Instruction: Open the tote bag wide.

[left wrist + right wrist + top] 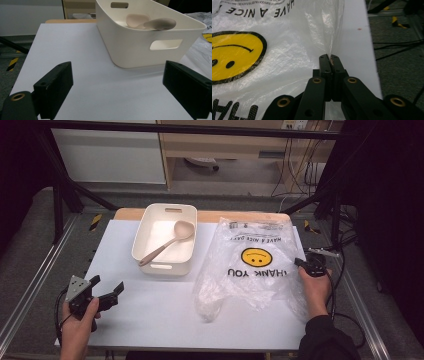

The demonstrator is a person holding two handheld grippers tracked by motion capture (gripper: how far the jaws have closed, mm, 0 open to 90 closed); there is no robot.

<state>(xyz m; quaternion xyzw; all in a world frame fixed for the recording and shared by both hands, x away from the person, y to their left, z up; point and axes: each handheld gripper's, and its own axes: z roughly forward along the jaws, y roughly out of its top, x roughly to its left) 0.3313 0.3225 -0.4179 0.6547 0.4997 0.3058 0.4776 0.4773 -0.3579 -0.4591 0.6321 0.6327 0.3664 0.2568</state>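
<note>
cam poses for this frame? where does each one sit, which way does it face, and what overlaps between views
High view: above the person's side, facing forward and down on the table; shows both forearms, left gripper, right gripper.
Left gripper view: on the left gripper, low, facing the white bin with the spoon; own jaws wide apart.
Right gripper view: on the right gripper, facing the plastic bag; own jaws pinch a bag fold.
Shared: bin and spoon in high and left gripper views; bag in all three.

White table (150,320) carries a cream bin (145,237) and, beside it, a crinkled plastic bag (250,270).
</note>
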